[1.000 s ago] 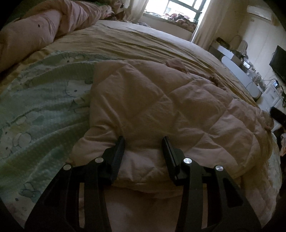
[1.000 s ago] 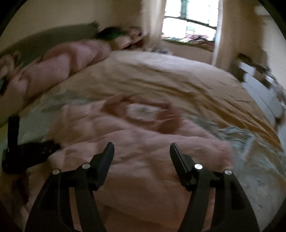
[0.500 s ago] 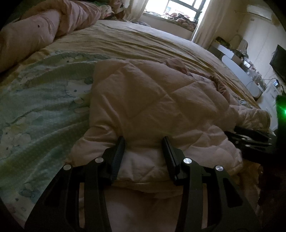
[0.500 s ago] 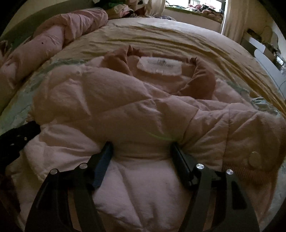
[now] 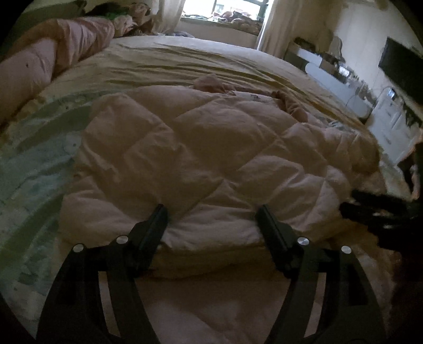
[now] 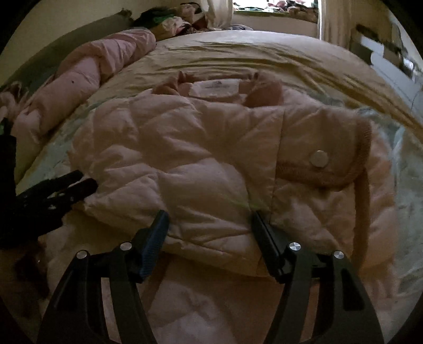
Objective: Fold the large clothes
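A pink quilted puffer jacket lies folded on the bed, collar and white label at the far end. One ribbed cuff with a snap button is laid across its right side. My left gripper sits at the near folded hem; its jaws are opening, with the hem between them but no longer pinched. My right gripper is open and straddles the near edge further right. Each gripper also shows in the other's view: the right gripper and the left gripper.
A rolled pink duvet lies along the bed's left side. A green patterned sheet and a beige sheet cover the mattress. Beyond are a window, white furniture and a dark screen at right.
The left jaws have spread apart and let go of the jacket's hem. The right gripper has dropped from above the jacket to its near edge, still open.
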Tool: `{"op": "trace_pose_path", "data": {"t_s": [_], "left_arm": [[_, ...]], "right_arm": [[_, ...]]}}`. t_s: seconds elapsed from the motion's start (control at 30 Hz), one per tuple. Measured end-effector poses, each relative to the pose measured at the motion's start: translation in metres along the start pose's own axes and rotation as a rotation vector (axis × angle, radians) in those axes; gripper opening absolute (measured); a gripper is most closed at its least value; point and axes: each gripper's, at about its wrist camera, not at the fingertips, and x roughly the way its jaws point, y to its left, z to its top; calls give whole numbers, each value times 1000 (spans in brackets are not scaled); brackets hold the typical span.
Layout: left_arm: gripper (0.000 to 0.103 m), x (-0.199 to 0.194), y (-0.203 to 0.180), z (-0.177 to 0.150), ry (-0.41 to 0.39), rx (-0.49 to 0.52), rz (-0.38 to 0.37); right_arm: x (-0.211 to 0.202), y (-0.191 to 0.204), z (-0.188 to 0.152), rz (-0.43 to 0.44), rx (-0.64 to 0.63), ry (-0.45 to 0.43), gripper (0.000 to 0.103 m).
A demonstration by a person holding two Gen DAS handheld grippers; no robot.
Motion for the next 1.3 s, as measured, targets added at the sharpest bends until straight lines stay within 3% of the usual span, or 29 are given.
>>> {"op": "trace_pose_path", "data": {"t_s": [0.13,0.2,0.33,0.4,0.47,0.73,0.97,1.3], "left_arm": [[64,-9,5,2,5,-33,-16],[73,-17,3,5,-2,-46,-29],[82,-29,-5,10,-23,-43,-32],[91,-35,-7,11,-27,-42,-33],[94,-42,-9,12,-34,-48,-45],[94,-76,-11,14,-78,-44,-16],[94,-109,3,11,-133,-81,0],[94,-160,9,-18,-236,-117,17]], "right_arm": [[-7,6,3,-17,16,-10,65],[-22,8,2,-2,24,-41,67],[-52,10,-3,2,28,-120,89],[-66,10,-4,14,54,-145,92],[-78,10,-6,28,78,-172,97],[-114,22,-4,-8,50,-256,99],[-128,30,-5,8,46,-277,99],[-149,32,-12,10,93,-328,99]]}}
